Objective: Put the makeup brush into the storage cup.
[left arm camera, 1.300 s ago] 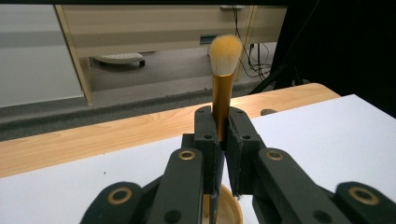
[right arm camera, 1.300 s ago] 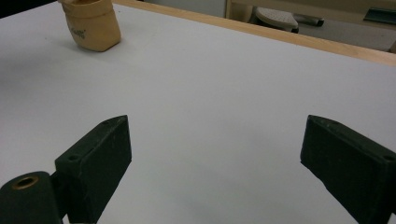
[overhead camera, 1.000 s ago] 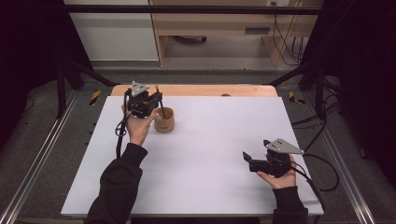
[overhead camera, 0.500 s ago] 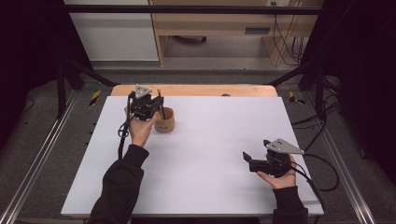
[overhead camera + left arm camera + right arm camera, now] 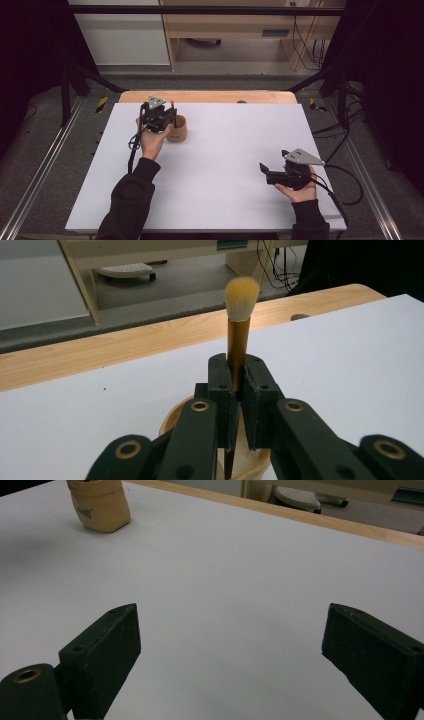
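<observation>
The left tool (image 5: 239, 390) is clamped on the gold handle of a makeup brush (image 5: 239, 320), which stands upright with its pale bristle head up and its lower end down inside the small wooden cup (image 5: 172, 420). In the high view this tool (image 5: 159, 116) sits right over the cup (image 5: 177, 128) at the far left of the white counter (image 5: 225, 150), near the bare wooden strip along the back edge. So the brush looks to be in the cup but not let go: judging from this, the work of standing it there is nearly done, and what is left is to open the jaws and lift the hand away without tipping the cup. The right tool (image 5: 270, 172) rests well apart at the near right, its jaws spread wide with nothing between them, and its own camera sees the cup (image 5: 98, 505) far off across bare counter (image 5: 240, 580).
</observation>
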Demonstrator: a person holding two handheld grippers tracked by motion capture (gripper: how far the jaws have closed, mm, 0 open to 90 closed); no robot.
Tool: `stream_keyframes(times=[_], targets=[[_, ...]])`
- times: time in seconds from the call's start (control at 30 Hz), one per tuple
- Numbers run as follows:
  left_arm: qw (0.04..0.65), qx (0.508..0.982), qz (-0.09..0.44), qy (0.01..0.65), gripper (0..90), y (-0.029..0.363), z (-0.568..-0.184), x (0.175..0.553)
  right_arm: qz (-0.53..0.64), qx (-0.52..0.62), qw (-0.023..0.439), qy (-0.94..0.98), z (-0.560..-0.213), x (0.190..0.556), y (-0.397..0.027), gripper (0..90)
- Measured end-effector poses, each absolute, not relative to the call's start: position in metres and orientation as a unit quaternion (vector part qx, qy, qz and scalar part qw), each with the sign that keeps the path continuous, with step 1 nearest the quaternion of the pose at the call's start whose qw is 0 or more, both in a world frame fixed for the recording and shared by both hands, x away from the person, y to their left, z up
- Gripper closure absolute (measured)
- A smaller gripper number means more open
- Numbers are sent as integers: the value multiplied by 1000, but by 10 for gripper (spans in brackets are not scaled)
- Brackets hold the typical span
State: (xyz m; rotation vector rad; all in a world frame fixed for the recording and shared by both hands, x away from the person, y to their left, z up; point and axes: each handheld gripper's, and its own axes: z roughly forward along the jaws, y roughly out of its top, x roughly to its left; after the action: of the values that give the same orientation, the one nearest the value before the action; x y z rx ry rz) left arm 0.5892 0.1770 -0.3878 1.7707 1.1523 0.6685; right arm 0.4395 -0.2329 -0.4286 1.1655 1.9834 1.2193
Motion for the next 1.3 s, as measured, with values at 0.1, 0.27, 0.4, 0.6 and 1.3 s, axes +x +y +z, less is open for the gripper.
stream_keyframes(times=[0.1, 0.27, 0.4, 0.6, 1.3], targets=[[442, 718, 270, 465, 831, 176, -389, 590, 453, 432, 265, 734, -429, 439, -233, 88], [435, 723, 268, 465, 830, 175, -392, 591, 452, 432, 265, 734, -429, 439, -232, 88], [432, 726, 265, 465, 830, 173, -395, 592, 450, 431, 266, 735, -429, 440, -233, 88], [428, 730, 262, 464, 828, 171, -396, 593, 450, 431, 266, 736, -429, 440, -233, 88], [442, 736, 250, 448, 706, 177, -393, 576, 456, 433, 269, 729, -426, 438, -235, 87]])
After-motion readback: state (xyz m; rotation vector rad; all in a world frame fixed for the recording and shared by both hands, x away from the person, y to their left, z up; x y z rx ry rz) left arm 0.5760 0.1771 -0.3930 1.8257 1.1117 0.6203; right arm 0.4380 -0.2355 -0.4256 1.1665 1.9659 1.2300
